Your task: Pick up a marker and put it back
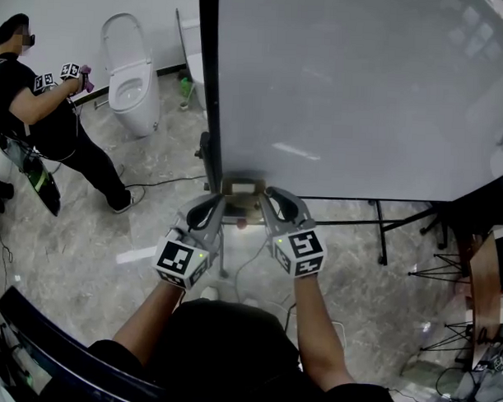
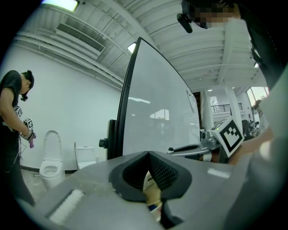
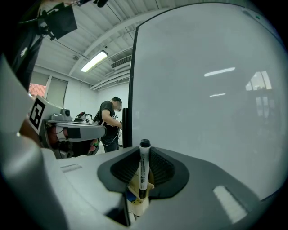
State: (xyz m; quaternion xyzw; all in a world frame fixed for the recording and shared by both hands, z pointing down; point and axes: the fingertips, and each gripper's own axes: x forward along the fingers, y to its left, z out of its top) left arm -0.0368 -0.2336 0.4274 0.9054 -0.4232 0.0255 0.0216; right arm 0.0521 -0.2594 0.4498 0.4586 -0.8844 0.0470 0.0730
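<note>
The marker (image 3: 143,167) stands upright, clamped by the right gripper (image 3: 142,152), its lower end at the small box (image 3: 136,201) at the foot of the whiteboard (image 3: 211,90), the left gripper (image 2: 147,156) closed on nothing, so I judge the grasp made and a straight lift due.

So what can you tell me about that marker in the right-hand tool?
The marker is a slim white pen with a black cap on top and dark print down its barrel, too small to read. It looks like plastic. It stands upright, pinched between the dark ribbed jaws of the right gripper, with its cap poking above them. Its dark lower end reaches a tan box below; whether they touch is unclear.
</note>
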